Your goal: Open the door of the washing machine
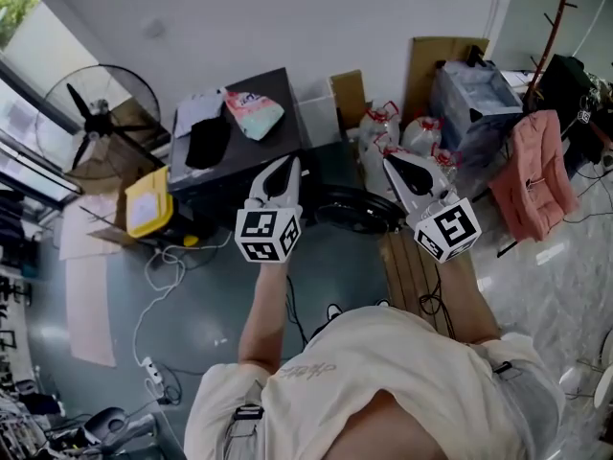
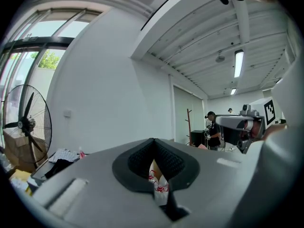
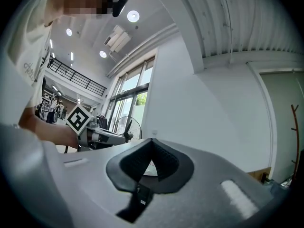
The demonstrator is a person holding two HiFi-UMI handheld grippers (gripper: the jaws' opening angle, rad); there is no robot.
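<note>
Both grippers are being held up side by side in front of the person, pointing level toward the far wall. The left gripper [image 1: 293,163] is being held closed, its jaws meeting at the tips with nothing between them. The right gripper [image 1: 389,161] is being held the same way, closed and empty.

The washing machine [image 1: 283,94] is being seen as a dark box standing on the floor beyond the left gripper, against the far wall. A black cloth [image 1: 206,142] and a pink and green packet [image 1: 254,113] are lying on its top. Neither gripper is touching it. A dark round ring [image 1: 356,209] is showing low to the right of the box, between the two grippers; whether it is the door cannot be told.

A standing fan [image 1: 96,113] and a yellow box [image 1: 148,199] are being seen to the left of the machine. White tied bags [image 1: 402,132] and a pink garment [image 1: 536,175] are being seen to the right.
</note>
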